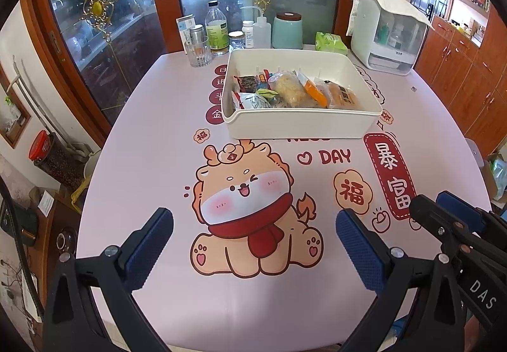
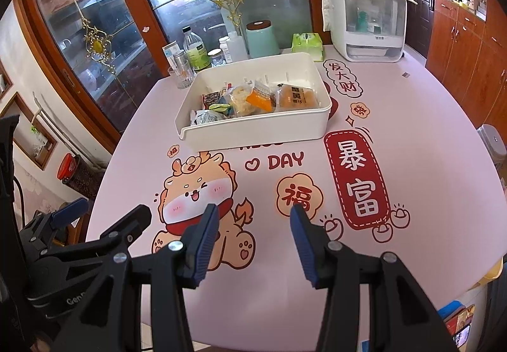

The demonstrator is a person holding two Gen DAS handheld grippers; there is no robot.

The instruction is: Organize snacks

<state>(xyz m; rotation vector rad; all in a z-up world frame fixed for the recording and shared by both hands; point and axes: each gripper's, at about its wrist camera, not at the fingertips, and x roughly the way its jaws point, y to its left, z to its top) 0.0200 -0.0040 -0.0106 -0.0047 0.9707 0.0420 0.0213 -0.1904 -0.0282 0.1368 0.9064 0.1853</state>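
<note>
A white rectangular bin (image 1: 301, 125) stands on the pink printed table, beyond the cartoon dragon; it also shows in the right wrist view (image 2: 253, 133). Several wrapped snacks (image 1: 294, 90) lie inside it, among them an orange packet and a yellow cake pack (image 2: 296, 96). My left gripper (image 1: 253, 231) is open and empty, low over the near table edge. My right gripper (image 2: 255, 225) is open and empty, beside it to the right. Each gripper shows at the edge of the other's view.
Behind the bin stand a glass tumbler (image 1: 198, 52), bottles and jars (image 1: 217, 28), a teal canister (image 1: 286, 30), a green tissue pack (image 1: 331, 42) and a white covered appliance (image 1: 389, 35). Glass cabinet doors stand at the back. Wooden cabinets are at the right.
</note>
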